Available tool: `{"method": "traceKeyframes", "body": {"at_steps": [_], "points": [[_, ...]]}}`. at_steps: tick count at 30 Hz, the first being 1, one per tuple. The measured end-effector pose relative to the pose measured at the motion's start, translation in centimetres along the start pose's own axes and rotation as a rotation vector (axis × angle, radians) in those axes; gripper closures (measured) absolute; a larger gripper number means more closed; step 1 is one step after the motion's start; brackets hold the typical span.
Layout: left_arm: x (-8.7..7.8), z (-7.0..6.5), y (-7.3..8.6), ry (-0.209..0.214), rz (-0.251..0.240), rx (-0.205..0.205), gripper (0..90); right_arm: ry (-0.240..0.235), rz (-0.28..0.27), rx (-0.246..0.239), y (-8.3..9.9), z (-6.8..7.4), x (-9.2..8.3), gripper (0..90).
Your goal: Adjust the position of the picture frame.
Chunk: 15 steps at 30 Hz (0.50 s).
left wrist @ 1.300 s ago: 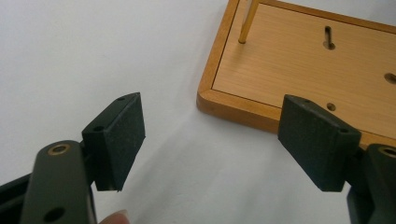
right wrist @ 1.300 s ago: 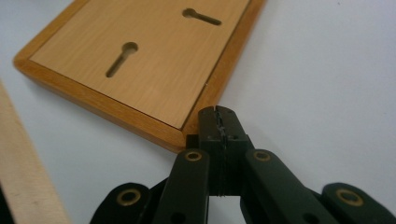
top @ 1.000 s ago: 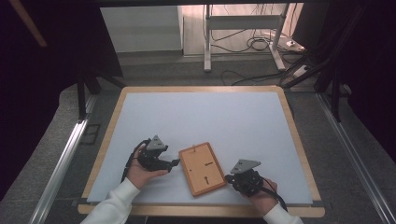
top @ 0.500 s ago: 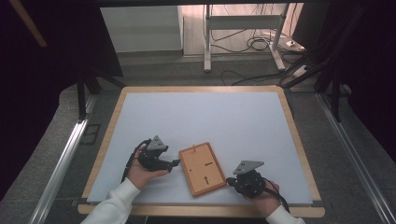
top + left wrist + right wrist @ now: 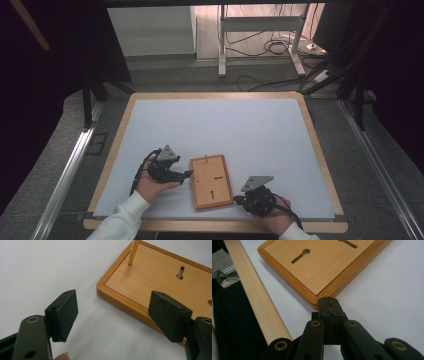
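We see a wooden board (image 5: 211,181) lying flat on the white desk (image 5: 225,130), close to the near edge, and we place all else by it. Left of the board, the left hand (image 5: 150,184) holds the left hand-held gripper (image 5: 186,174), its tip just beside the board's left edge. In the left gripper view that hand-held gripper (image 5: 113,315) stands wide, nothing between its pads; the right pad (image 5: 170,312) overlaps the board's (image 5: 160,282) near rim, while the left pad (image 5: 65,312) is over bare desk, and whether either touches we cannot tell. A thin wooden peg (image 5: 132,252) stands upright near one corner of the board's sunken panel, and a keyhole slot (image 5: 181,272) lies beyond it. Right of the board, the right hand-held gripper (image 5: 239,200) sits near the near right corner. In the right gripper view it (image 5: 329,302) is pressed closed on nothing, its tip at the board's (image 5: 324,267) corner, with a keyhole slot (image 5: 300,255) in the panel beyond.
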State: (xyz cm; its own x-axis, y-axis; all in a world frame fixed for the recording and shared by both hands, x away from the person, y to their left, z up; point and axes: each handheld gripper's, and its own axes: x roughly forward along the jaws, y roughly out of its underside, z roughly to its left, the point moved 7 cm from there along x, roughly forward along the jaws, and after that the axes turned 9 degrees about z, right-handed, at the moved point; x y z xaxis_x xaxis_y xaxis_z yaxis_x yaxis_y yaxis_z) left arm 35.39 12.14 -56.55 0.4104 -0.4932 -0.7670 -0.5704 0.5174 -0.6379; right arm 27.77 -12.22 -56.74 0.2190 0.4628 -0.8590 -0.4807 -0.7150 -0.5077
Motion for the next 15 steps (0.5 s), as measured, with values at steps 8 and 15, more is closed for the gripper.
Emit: {"method": "traceKeyframes", "body": {"at_steps": [8, 15], "points": [[0.0, 0.1, 0.0, 0.0, 0.004, 0.002, 23.9, -0.037, -0.012, -0.024, -0.7, 1.2, 0.7, 90.0], [-0.1, 0.1, 0.0, -0.001, 0.002, 0.003, 23.9, -0.041, -0.037, -0.047, -1.4, 1.8, 0.8, 90.0]]}}
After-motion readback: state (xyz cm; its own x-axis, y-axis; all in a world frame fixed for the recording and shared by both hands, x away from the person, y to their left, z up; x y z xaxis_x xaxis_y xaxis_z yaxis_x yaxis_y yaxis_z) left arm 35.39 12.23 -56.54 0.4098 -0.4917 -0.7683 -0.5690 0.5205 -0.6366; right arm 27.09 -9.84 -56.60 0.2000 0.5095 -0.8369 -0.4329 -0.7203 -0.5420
